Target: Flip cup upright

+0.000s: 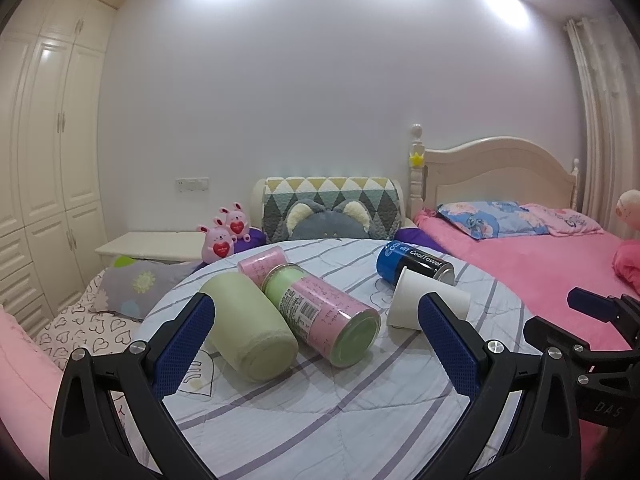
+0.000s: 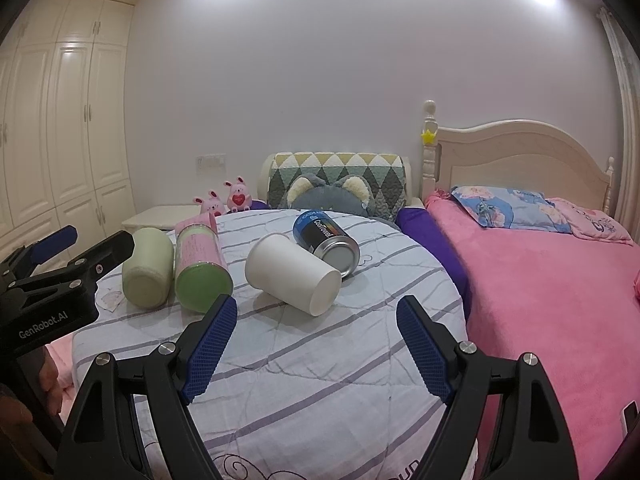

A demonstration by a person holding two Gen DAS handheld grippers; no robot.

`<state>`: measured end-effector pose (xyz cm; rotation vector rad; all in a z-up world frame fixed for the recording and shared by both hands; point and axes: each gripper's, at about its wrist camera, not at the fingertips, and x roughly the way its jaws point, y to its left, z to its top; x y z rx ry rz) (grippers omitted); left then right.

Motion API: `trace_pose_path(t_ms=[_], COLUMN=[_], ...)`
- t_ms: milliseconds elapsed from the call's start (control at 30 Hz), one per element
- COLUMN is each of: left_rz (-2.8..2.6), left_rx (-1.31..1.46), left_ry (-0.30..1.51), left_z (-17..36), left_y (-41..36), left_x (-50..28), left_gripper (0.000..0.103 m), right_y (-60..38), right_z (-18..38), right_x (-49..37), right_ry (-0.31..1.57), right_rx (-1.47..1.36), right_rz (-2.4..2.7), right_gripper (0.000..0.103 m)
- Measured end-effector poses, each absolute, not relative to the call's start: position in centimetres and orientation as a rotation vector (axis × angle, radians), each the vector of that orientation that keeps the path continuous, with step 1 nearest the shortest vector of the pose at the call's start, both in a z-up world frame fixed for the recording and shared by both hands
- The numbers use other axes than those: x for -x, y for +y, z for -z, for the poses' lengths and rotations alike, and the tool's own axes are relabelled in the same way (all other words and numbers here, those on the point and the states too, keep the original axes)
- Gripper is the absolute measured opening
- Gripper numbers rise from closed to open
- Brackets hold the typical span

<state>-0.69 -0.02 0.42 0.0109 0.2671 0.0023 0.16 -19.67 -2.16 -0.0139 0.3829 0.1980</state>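
Observation:
A white paper cup lies on its side on the striped quilt, its base toward the right wrist camera. It also shows in the left wrist view, partly behind the right finger. My right gripper is open and empty, just short of the cup. My left gripper is open and empty, hovering over the green rolls; it also shows in the right wrist view at far left.
A pale green roll, a green-and-pink canister and a pink roll lie left of the cup. A blue CoolTowel can lies behind it. A pink bed is to the right, wardrobes to the left.

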Motion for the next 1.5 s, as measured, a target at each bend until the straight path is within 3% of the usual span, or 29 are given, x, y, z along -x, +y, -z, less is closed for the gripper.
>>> trace_pose_path(t_ms=[933, 1500], left_rz=[-0.004, 0.017], left_rx=[-0.022, -0.077], left_ry=[0.268, 0.363], left_z=[-0.4, -0.6], left_y=[0.1, 3.2], left_x=[1.0, -2.0], left_gripper=[0.103, 0.103], right_y=[-19.8, -15.2], right_z=[2.7, 2.0], right_x=[-0.3, -3.0], right_ry=[0.425, 0.496], right_rx=[0.013, 0.004], right_rz=[-0.192, -0.196], right_gripper=[0.083, 0.083])
